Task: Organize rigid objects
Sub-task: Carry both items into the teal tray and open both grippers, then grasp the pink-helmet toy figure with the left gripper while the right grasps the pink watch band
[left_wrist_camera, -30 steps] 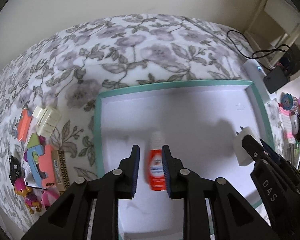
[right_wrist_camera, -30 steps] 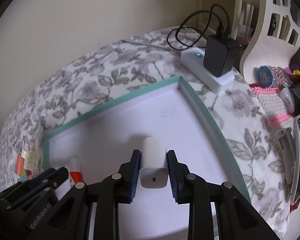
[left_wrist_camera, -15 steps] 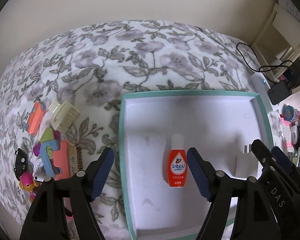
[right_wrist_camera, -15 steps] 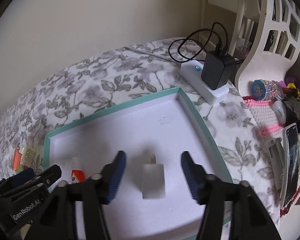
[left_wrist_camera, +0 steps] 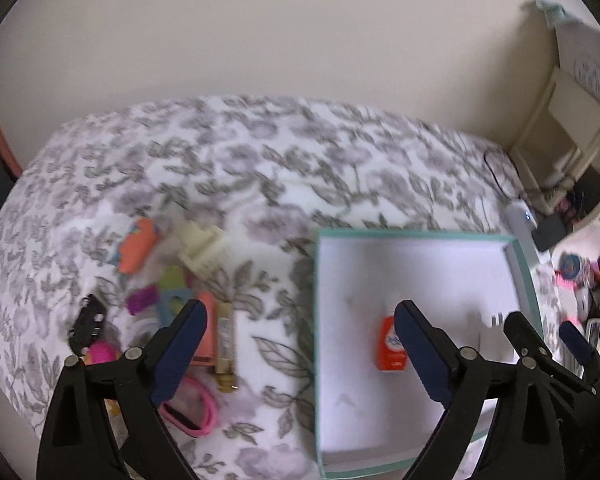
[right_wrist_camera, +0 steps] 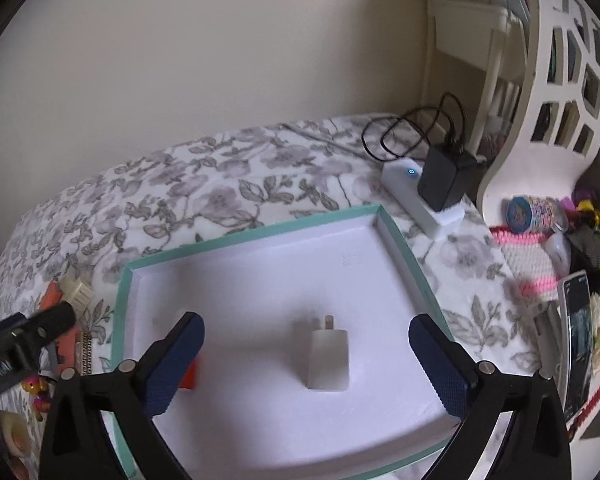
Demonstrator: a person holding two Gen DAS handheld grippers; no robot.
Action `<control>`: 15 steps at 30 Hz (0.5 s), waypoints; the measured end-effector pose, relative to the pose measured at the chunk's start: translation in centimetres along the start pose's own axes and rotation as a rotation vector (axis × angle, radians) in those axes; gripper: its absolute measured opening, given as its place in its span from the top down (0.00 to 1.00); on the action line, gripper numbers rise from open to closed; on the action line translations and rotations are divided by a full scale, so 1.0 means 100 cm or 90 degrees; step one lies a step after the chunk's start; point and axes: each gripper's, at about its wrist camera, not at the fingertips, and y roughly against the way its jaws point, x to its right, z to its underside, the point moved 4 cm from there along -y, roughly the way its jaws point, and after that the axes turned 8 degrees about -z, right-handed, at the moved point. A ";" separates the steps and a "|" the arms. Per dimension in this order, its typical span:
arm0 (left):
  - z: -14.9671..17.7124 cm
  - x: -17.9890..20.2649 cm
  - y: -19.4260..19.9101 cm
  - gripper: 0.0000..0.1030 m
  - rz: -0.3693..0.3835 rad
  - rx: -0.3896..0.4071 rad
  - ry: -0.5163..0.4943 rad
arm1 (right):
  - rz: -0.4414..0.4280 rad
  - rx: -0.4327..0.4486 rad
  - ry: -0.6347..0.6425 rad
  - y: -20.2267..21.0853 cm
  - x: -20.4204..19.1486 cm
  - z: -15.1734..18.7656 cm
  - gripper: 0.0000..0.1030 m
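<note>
A white tray with a teal rim [left_wrist_camera: 420, 233] [right_wrist_camera: 252, 236] lies on the floral cloth. A small red bottle [left_wrist_camera: 390, 346] lies in it, partly behind my left gripper's right finger; a corner of it shows in the right wrist view [right_wrist_camera: 190, 376]. A white plug charger [right_wrist_camera: 328, 358] lies flat in the tray between my right gripper's fingers, untouched. My left gripper [left_wrist_camera: 300, 350] is open and empty above the tray's left rim. My right gripper [right_wrist_camera: 306, 358] is open and empty above the charger.
Left of the tray lies a pile of small things: an orange block [left_wrist_camera: 138, 244], a cream plastic piece [left_wrist_camera: 202, 248], a pink band [left_wrist_camera: 192, 408], a gold bar [left_wrist_camera: 225, 344], a black toy [left_wrist_camera: 88, 322]. A white power strip [right_wrist_camera: 420, 200] with a black adapter [right_wrist_camera: 444, 178] sits beyond the tray; a phone [right_wrist_camera: 578, 336] lies right.
Both grippers opened wide and let go of the red bottle and the charger, which now lie in the tray. Both have pulled back; the left one has swung left toward the pile.
</note>
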 end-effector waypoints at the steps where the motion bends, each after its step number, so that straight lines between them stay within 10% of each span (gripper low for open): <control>1: 0.000 -0.005 0.003 0.08 -0.005 0.011 0.005 | -0.001 0.006 0.000 0.002 -0.001 -0.001 0.00; 15: 0.000 -0.057 0.017 0.07 -0.058 0.086 0.035 | -0.035 0.089 0.048 0.028 -0.031 -0.015 0.00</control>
